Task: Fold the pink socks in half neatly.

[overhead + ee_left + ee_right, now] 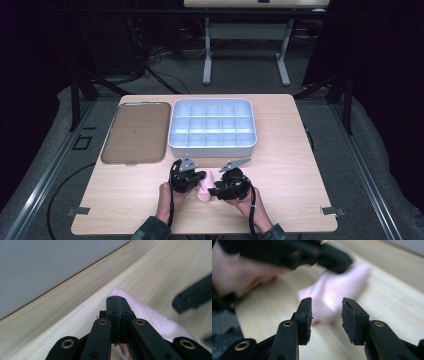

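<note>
Up top, on the wooden surface (280,150), we see a flat brown tray (134,132) at left and, just beside it, a white compartment box (212,127), its cells bare. Nearer us, the left claw (116,298) is pressed together on a pink cloth (204,189). Just right, our right claw (325,311) stands spread, facing it.

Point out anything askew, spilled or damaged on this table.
Nothing stands out. The tray and divided bin sit square side by side, and the bin's compartments look bare. The pink cloth lies rumpled between the grippers, pinched by the left one.
</note>
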